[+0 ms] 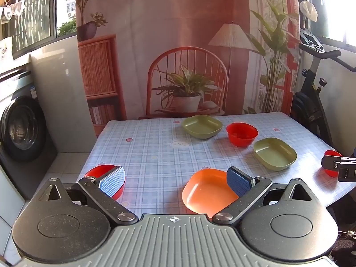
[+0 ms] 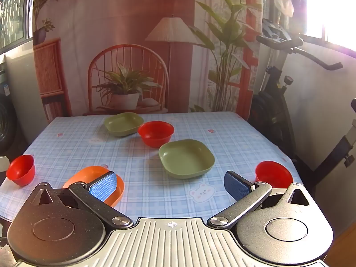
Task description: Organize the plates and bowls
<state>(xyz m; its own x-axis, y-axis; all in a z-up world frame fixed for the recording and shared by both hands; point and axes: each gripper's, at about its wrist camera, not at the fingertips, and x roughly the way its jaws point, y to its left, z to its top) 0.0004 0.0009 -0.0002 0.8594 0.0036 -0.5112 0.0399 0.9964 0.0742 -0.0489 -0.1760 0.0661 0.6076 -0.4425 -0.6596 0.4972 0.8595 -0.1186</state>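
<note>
On the checked tablecloth (image 1: pixel 144 146) lie an orange plate (image 1: pixel 207 193), two green plates (image 1: pixel 201 125) (image 1: pixel 274 153) and three red bowls (image 1: pixel 241 133) (image 1: pixel 101 172) (image 1: pixel 331 155). My left gripper (image 1: pixel 175 183) is open and empty above the near edge, between the near-left red bowl and the orange plate. My right gripper (image 2: pixel 171 184) is open and empty, between the orange plate (image 2: pixel 89 175) and the near-right red bowl (image 2: pixel 273 173). The near green plate (image 2: pixel 187 158), middle red bowl (image 2: pixel 155 132), far green plate (image 2: pixel 123 123) and left red bowl (image 2: pixel 21 170) lie ahead.
A printed backdrop (image 1: pixel 184 44) hangs behind the table. A washing machine (image 1: pixel 20 126) stands at the left and an exercise bike (image 2: pixel 287 82) at the right. The right gripper's body (image 1: pixel 340 166) shows at the right edge of the left wrist view.
</note>
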